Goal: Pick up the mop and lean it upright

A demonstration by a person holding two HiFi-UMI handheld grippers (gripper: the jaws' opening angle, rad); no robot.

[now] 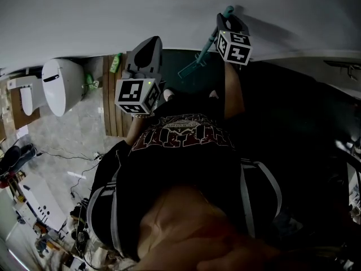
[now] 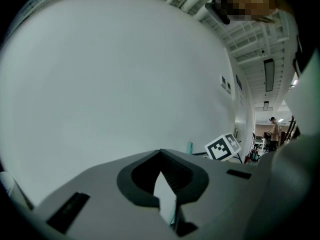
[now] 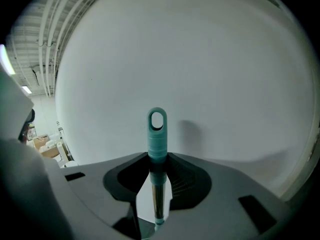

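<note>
The mop (image 1: 204,49) has a teal handle that slants from its teal head (image 1: 187,70) low down up to a looped tip (image 1: 228,10) close to the pale wall. My right gripper (image 1: 227,22) is shut on the handle just below the tip. In the right gripper view the teal loop (image 3: 157,129) stands upright between the jaws, with its shadow on the wall behind. My left gripper (image 1: 149,48) is apart from the mop, to its left, and points at the wall. Its jaws meet at the tips (image 2: 161,170) with nothing between them.
A white toilet (image 1: 61,85) stands at the left beside wooden panelling (image 1: 111,103) and a green bottle (image 1: 116,62). Boxes and cables litter the floor at lower left (image 1: 39,208). My dark-clothed body fills the centre. A person (image 2: 274,132) stands far down the hall.
</note>
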